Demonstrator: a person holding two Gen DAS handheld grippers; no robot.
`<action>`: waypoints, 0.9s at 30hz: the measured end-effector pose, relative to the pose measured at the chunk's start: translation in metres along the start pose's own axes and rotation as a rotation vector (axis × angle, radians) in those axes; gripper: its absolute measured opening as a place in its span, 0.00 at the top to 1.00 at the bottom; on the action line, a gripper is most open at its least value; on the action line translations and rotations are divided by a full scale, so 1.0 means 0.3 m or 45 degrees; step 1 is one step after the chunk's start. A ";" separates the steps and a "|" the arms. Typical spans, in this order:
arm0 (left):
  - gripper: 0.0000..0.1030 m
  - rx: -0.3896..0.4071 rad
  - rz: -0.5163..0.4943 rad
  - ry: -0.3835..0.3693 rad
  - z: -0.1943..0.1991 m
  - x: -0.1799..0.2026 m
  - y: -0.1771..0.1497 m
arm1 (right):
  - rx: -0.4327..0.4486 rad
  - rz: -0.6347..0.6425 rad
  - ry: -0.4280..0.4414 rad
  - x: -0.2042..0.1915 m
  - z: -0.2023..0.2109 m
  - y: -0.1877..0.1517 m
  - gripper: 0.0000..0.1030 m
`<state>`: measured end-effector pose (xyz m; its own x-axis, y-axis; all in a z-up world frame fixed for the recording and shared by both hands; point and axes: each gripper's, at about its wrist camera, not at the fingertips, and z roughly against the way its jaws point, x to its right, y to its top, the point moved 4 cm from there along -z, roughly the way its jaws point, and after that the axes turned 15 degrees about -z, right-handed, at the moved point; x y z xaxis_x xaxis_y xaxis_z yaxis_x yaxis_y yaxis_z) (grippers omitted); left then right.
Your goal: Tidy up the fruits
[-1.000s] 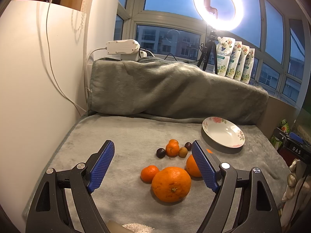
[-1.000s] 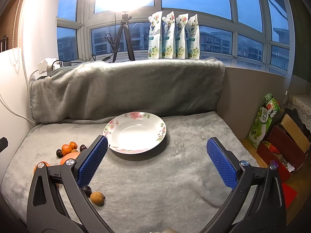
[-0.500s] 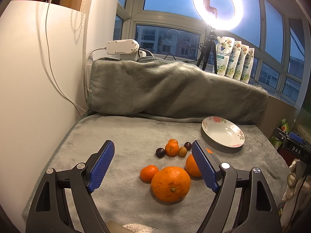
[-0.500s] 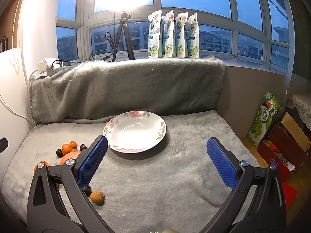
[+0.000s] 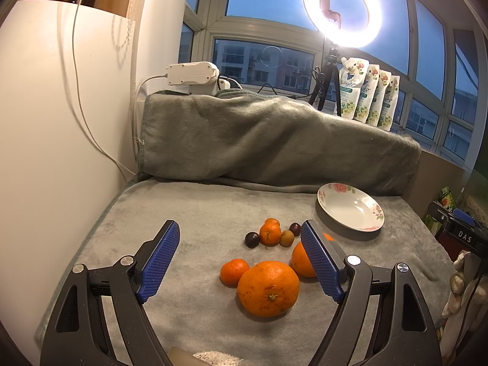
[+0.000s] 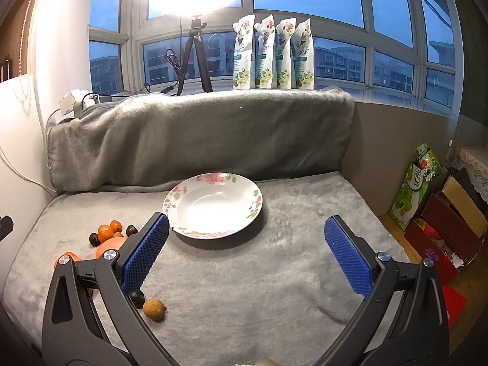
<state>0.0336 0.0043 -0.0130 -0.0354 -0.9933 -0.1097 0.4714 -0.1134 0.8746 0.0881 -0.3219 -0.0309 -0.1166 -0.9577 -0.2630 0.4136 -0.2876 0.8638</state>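
Here, in the left wrist view, the left gripper [image 5: 241, 257] is being held spread wide, nothing pinched, oranges [image 5: 267, 288] lying at its twelve o'clock. In the right wrist view, the right gripper [image 6: 246, 253] is likewise being held spread and empty, the plate [image 6: 254, 196] lying at twelve o'clock, fruits [image 6: 105, 232] at ten.

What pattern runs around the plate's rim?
Pink flowers with green leaves on white, running around the plate rim; clearest in the right wrist view.
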 end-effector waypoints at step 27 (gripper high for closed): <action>0.21 -0.125 0.053 -0.098 -0.046 0.001 -0.127 | -0.209 0.084 0.244 -0.140 -0.058 -0.076 0.00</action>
<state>0.0280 0.0085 -0.0529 -0.0799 -0.9962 -0.0339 0.5575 -0.0729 0.8270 0.0993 -0.2750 -0.0471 0.0825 -0.9509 -0.2984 0.5576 -0.2041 0.8046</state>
